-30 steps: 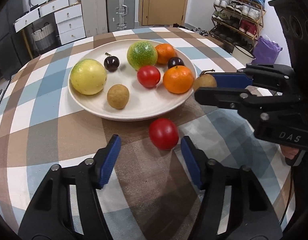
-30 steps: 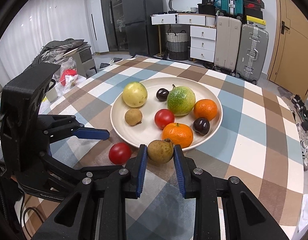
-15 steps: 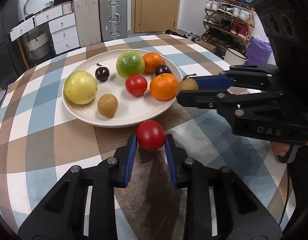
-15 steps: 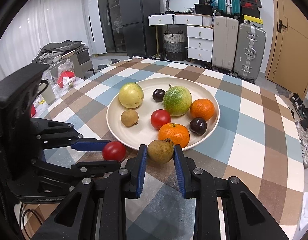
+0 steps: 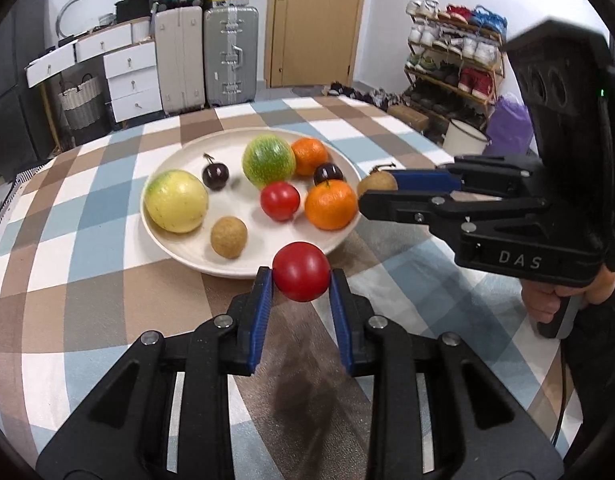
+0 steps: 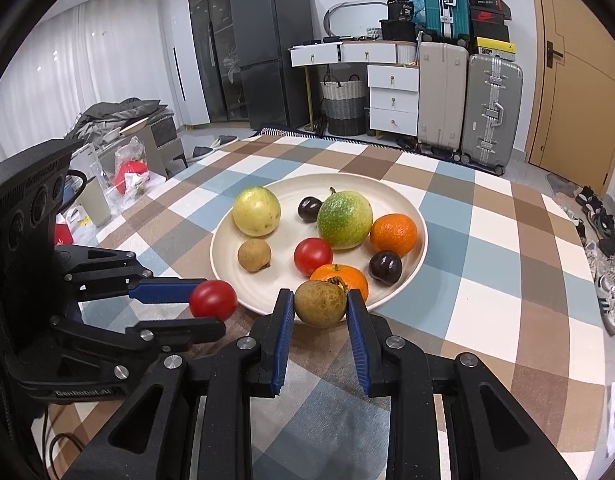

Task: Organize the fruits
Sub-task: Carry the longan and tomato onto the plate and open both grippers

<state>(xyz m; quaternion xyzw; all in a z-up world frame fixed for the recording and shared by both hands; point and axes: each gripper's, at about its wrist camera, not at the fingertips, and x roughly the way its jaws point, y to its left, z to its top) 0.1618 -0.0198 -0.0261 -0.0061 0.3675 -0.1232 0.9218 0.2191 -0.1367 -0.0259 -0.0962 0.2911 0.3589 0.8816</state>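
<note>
Both grippers carry fruit at the near rim of the cream plate (image 5: pixel 175 240). The left gripper (image 5: pixel 301 276) is clamped on a red tomato (image 5: pixel 301 271); the right gripper (image 6: pixel 320 304) is closed on a brown longan (image 6: pixel 320 303), just beside the near orange (image 5: pixel 330 204). Best practice, judged here: clear the rim, lower into a bare patch of plate, then release gently so neither fruit rolls.

Plate (image 5: pixel 195 254) on table (image 5: pixel 87 300), suitcases (image 5: pixel 205 56) behind.
</note>
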